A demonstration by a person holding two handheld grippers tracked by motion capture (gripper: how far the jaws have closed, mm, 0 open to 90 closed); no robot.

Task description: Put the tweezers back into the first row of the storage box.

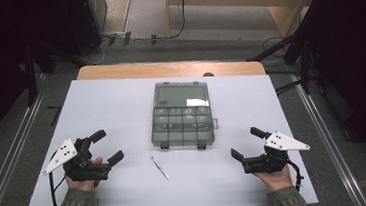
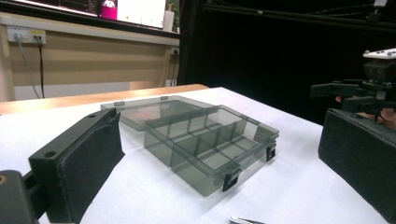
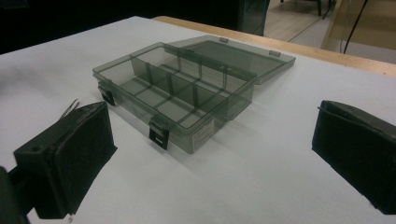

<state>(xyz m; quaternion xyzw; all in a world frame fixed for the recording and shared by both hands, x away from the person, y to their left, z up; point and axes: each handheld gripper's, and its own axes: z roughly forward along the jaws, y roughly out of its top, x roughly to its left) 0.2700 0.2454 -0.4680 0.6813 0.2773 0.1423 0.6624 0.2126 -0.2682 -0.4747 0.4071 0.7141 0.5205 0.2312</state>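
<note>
White sheet (image 1: 121, 113) covers the wooden table (image 1: 168, 68); dark surroundings, floor beyond the far edge. Smoky translucent compartment box (image 1: 182, 125) sits mid-table, lid swung fully open and lying flat on the far side, dividers visible, two black latches on the near wall. Contents of the cells: cannot tell from the high view; both gripper views show bare cell floors. Tweezers (image 1: 160, 167) lie on the sheet just in front of the box, apart from it, between your two hands. Your left gripper (image 1: 108, 147) rests at the near left, jaws spread wide, nothing between them. Your right gripper (image 1: 247, 142) rests at the near right, jaws likewise spread, nothing held. Both point toward the box and sit well apart from it
</note>
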